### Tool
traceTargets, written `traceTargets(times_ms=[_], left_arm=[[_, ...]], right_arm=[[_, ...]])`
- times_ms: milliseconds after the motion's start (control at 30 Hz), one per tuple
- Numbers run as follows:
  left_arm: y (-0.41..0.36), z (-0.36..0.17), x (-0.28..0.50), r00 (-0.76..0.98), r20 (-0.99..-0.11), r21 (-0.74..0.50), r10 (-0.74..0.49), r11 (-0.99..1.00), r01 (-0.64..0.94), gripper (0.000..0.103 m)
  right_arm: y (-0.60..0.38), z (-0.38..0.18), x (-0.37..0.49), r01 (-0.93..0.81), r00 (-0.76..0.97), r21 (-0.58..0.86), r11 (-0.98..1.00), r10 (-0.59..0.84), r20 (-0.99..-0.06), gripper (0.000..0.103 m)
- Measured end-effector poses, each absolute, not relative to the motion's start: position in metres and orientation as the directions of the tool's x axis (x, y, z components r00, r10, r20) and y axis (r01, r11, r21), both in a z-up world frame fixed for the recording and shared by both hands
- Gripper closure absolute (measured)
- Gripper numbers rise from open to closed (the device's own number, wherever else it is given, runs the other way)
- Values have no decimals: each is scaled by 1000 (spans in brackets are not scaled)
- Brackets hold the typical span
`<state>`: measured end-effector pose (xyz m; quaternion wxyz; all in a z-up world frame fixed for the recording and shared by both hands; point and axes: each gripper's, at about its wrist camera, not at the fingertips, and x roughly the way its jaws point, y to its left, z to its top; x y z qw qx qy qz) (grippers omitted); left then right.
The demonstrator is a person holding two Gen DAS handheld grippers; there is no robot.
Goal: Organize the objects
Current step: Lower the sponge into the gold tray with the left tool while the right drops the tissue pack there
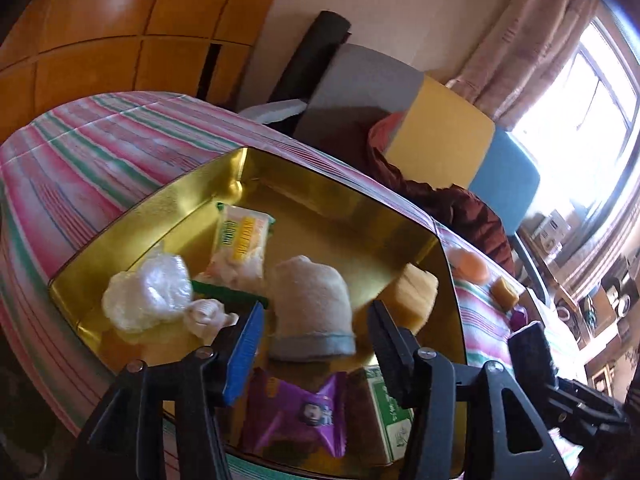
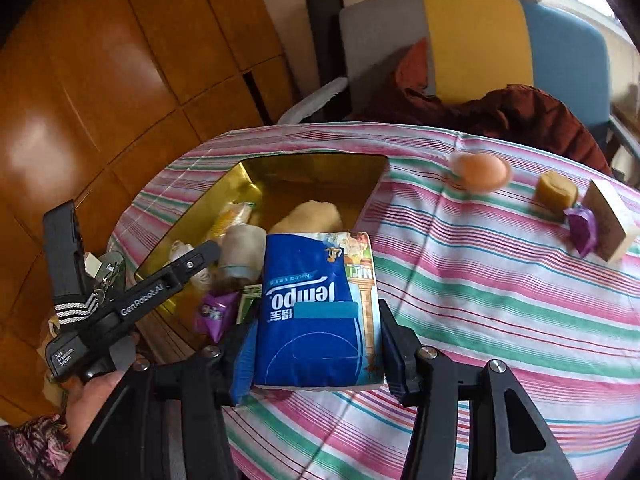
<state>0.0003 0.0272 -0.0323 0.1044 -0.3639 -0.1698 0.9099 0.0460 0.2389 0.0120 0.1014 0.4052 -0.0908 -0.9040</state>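
Observation:
A gold tin (image 1: 132,224) stands on the striped tablecloth and holds several things: a snack packet (image 1: 240,248), a clear plastic wad (image 1: 148,292), a small white figure (image 1: 206,314), a rolled beige sock (image 1: 310,304), a yellow sponge (image 1: 412,296), a purple packet (image 1: 296,412) and a green-and-white box (image 1: 390,412). My left gripper (image 1: 316,320) hangs open over the tin, its pads clear of the sock on both sides. My right gripper (image 2: 318,320) is shut on a blue Tempo tissue pack (image 2: 316,304), held above the cloth beside the tin (image 2: 312,168).
On the cloth right of the tin lie an orange egg-shaped thing (image 2: 480,172), a yellow-brown lump (image 2: 558,192), a purple wrapper (image 2: 582,228) and a pale block (image 2: 608,220). A grey, yellow and blue chair (image 2: 476,44) with a dark red cloth (image 2: 520,112) stands behind the table.

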Motion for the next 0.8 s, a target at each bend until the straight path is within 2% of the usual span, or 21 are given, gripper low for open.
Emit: traceTargets(times_ms=[300,500,733,800], left_arm=[[15,-30,-3,-721,-623,-406,302,-913,-32,46],[13,-31,-5,-717,-628,-413,303,-910,-23,46],[13,-35,-6,-709,-637,-419,302,-908,-11,46],[14,-34,-6,-709,-636,-418,304,-908,-15,46]], right_arm=[[200,-8,14,93,-611,186,-978,-204,-765,49],[203,-5,15,70,-658,153,-986,-161,-735,43],[204,2,26,45,-685,48,-998,-66,-726,42],[208,3,28,39,-689,60,-997,-70,-721,42]])
